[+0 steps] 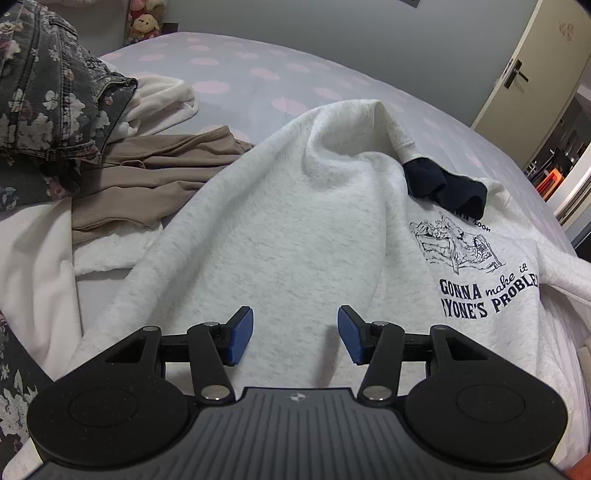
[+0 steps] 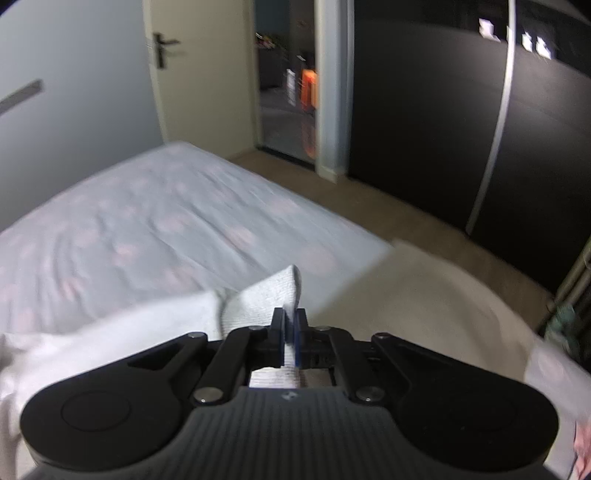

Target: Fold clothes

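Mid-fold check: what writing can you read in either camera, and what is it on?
"GONNA make it" – grey sweatshirt, navy print beneath the drawing.
"YONE'S PROBLE" – line below, cut off both ends by folds.
"soon" – small script above the drawing; the rest is hidden by the dark sock.
Right wrist view: nothing readable.

Ahead of my left fingers (image 1: 243,334): the sweatshirt (image 1: 280,221) lies spread on the bed (image 1: 236,77), running away from the tips.
Right of those fingers: the sweatshirt's print (image 1: 480,269), with a dark cloth (image 1: 443,184) lying on the sweatshirt behind it.
Left of those fingers: trousers (image 1: 147,177) beside the sweatshirt, and a jacket (image 1: 48,92) heaped partly over them.
Far behind, left: a plush toy (image 1: 146,26) past the bed's far edge.
Between my right fingers (image 2: 277,336): a fold of the sweatshirt (image 2: 266,295).
Beyond the right fingers: bed to the left, floor (image 2: 406,221) to the right, door (image 2: 177,70) behind.
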{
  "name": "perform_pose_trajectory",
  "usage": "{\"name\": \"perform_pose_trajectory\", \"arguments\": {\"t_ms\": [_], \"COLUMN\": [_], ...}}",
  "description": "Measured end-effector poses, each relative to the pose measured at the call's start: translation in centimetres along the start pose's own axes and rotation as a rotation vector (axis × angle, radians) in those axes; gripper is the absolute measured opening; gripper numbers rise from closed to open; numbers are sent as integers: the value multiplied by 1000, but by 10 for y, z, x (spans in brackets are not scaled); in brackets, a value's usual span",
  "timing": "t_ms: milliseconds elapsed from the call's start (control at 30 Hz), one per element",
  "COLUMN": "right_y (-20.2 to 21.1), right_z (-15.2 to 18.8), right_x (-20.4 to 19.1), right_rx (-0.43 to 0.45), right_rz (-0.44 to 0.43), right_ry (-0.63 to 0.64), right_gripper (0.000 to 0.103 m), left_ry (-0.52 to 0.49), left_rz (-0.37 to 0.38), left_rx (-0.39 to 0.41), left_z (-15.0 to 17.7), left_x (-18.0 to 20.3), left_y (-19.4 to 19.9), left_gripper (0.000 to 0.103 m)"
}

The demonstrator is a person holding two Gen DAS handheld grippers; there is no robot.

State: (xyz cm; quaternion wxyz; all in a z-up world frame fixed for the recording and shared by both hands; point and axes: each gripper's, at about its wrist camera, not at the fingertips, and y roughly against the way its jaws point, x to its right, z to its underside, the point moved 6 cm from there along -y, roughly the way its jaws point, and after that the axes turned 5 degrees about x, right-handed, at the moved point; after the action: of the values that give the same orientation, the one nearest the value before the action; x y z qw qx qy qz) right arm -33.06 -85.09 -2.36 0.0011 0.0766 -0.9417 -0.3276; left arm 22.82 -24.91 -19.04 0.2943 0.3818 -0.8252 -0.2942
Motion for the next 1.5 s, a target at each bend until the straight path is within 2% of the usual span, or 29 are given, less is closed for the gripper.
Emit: {"name": "perform_pose_trajectory", "arguments": {"t_ms": [67, 267, 400, 433, 467, 567, 667, 800, 900, 967, 1000, 1033, 1067, 1100, 1200, 1367, 1500], "right_y": [-14, -37, -26, -23, -16, 11, 34, 58, 69, 76, 83, 90, 95, 95, 91, 95, 96], "right_z": [15, 53, 66, 67, 70, 81, 98, 141, 177, 191, 191, 188, 185, 186, 190, 193, 195], "right_x": [7, 16, 15, 10, 5, -18, -43, -92, -130, -148, -153, -157, -158, -159, -161, -169, -169], "right_rx": [-28, -90, -73, -56, -33, 31, 46, -40, -91, -94, -53, 2, 40, 45, 48, 52, 55], "right_rz": [-16, 9, -2, -21, -46, -129, -290, -530, -626, -647, -643, -637, -638, -635, -620, -613, -610], "right_ry": [-14, -13, -10, -6, 2, 21, -67, -177, -153, -110, -73, -46, -35, -27, 1, 19, 24], "right_gripper": [5, 7, 18, 24, 30, 34, 37, 37, 38, 38, 38, 44, 54, 56, 56, 56, 56], "left_ry": [-14, -5, 9, 15, 21, 47, 51, -28, -130, -189, -197, -202, -201, -199, -209, -292, -334], "left_rz": [-1, -19, -35, -39, -43, -58, -69, -86, -115, -151, -164, -176, -183, -187, -189, -158, -186], "left_rx": [-6, 7, 49, 65, 81, 99, 89, 44, -4, -29, -40, -52, -70, -89, -172, -269, -330], "left_z": [1, -1, -8, -10, -12, -19, -26, -32, -30, -26, -24, -21, -18, -14, 1, 21, 24], "left_x": [2, -2, -7, -9, -10, -16, -20, -28, -35, -44, -50, -56, -63, -69, -78, -67, -69], "left_y": [-2, 0, 13, 18, 24, 38, 52, 78, 97, 110, 116, 122, 126, 129, 134, 127, 112], "left_gripper": [49, 49, 49, 49, 49, 49, 49, 49, 49, 51, 52, 54, 54, 55, 55, 55, 55]}}
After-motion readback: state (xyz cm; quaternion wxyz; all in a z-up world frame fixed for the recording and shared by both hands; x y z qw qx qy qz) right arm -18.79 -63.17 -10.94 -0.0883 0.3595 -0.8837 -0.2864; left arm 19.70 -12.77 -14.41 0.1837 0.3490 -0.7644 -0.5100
